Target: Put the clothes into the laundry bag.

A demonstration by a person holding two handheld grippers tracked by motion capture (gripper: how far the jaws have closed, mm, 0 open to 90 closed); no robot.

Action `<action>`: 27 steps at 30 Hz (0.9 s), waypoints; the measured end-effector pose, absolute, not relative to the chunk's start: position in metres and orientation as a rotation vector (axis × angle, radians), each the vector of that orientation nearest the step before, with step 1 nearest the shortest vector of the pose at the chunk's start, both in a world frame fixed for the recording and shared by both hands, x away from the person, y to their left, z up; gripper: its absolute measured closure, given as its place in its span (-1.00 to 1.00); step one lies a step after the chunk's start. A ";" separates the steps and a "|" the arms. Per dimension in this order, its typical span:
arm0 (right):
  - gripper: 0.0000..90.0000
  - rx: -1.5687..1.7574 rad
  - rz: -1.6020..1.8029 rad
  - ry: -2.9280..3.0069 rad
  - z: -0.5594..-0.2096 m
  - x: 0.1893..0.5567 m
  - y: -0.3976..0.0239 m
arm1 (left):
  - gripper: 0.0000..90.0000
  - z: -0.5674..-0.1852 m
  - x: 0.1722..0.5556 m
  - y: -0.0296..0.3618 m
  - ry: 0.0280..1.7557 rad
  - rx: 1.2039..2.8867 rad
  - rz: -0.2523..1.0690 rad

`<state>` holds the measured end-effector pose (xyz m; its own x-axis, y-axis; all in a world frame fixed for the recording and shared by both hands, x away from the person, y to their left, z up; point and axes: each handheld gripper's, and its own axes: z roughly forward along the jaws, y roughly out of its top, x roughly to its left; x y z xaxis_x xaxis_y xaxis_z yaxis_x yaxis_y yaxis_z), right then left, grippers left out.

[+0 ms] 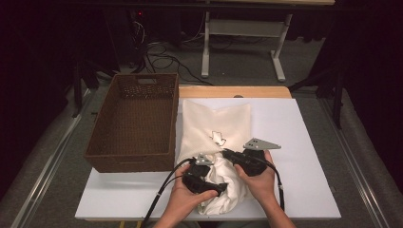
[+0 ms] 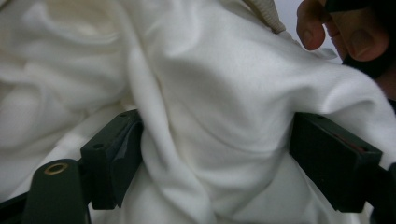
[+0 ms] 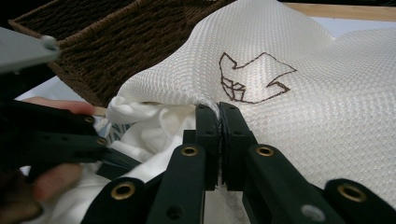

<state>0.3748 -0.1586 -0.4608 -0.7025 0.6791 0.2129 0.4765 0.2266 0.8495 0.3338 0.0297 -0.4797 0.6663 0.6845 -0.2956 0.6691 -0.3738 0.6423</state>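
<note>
White tabletop (image 1: 304,156), dim room, grey floor with cables behind.

Item: brown wicker basket (image 1: 135,121), far left of the table, just beside the bag.

Item: cream mesh bag (image 1: 218,123) with a brown stitched emblem (image 3: 254,77), lying flat at centre, mouth toward the person.

Item: white garment (image 1: 223,187), bunched at the bag's mouth near the table's front edge.

Item: left gripper (image 1: 204,183), hand low, pointing right into the garment; jaws spread wide, cloth lying loose between them, not pinched.

Item: right gripper (image 3: 218,119), hand beside the left, jaws clamped on the bag's mesh edge, lifting it.
</note>
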 end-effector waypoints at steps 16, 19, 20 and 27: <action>0.97 1.040 1.522 2.253 -0.441 0.366 -0.162 | 0.52 -0.477 0.366 0.022 1.134 1.999 0.330; 0.97 1.082 1.502 2.261 -0.449 0.370 -0.164 | 0.17 -0.484 0.371 0.019 1.086 2.007 0.246; 0.97 1.098 1.497 2.265 -0.452 0.372 -0.166 | 0.05 -0.481 0.368 0.021 1.062 2.015 0.263; 0.97 1.112 1.493 2.268 -0.454 0.375 -0.170 | -0.50 -0.457 0.341 0.060 1.067 1.925 0.226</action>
